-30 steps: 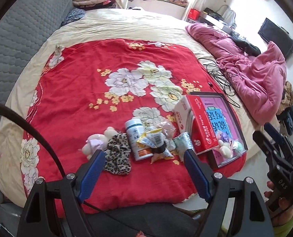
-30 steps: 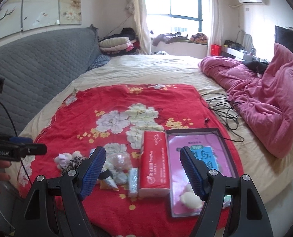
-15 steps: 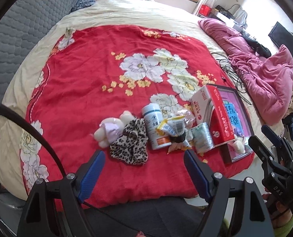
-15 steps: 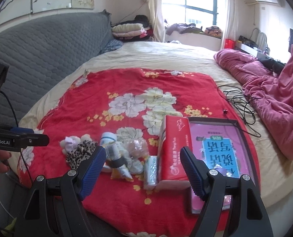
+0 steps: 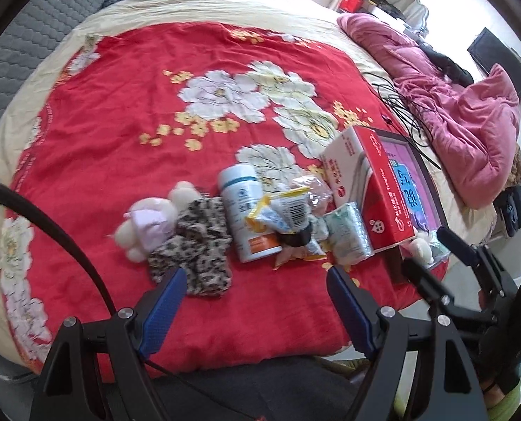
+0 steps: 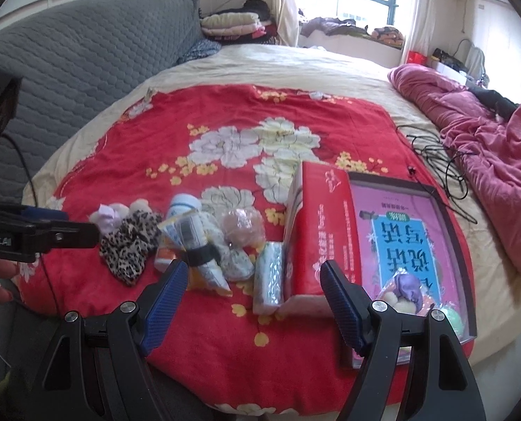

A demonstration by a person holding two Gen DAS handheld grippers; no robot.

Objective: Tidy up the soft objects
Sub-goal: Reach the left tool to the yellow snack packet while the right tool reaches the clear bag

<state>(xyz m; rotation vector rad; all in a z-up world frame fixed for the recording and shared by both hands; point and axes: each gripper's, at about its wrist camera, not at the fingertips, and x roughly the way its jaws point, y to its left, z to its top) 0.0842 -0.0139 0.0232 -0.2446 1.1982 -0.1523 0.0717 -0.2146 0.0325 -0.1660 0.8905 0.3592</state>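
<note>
A pile lies on the red flowered blanket: a pale plush toy, a leopard-print scrunchie, a white pill bottle, snack packets, a tissue pack and a red tissue box. My left gripper is open and empty, hovering just short of the pile. My right gripper is open and empty near the tissue pack and the red box. A pink-lined tray holds a purple-and-cream plush.
A pink quilt is bunched at the right, with black cables beside the tray. A grey padded headboard runs along the left. Folded bedding lies at the far end. The bed edge is right below both grippers.
Both grippers have moved closer to the pile and a little left; the objects now look larger. Nothing on the blanket has moved and both stay open.
</note>
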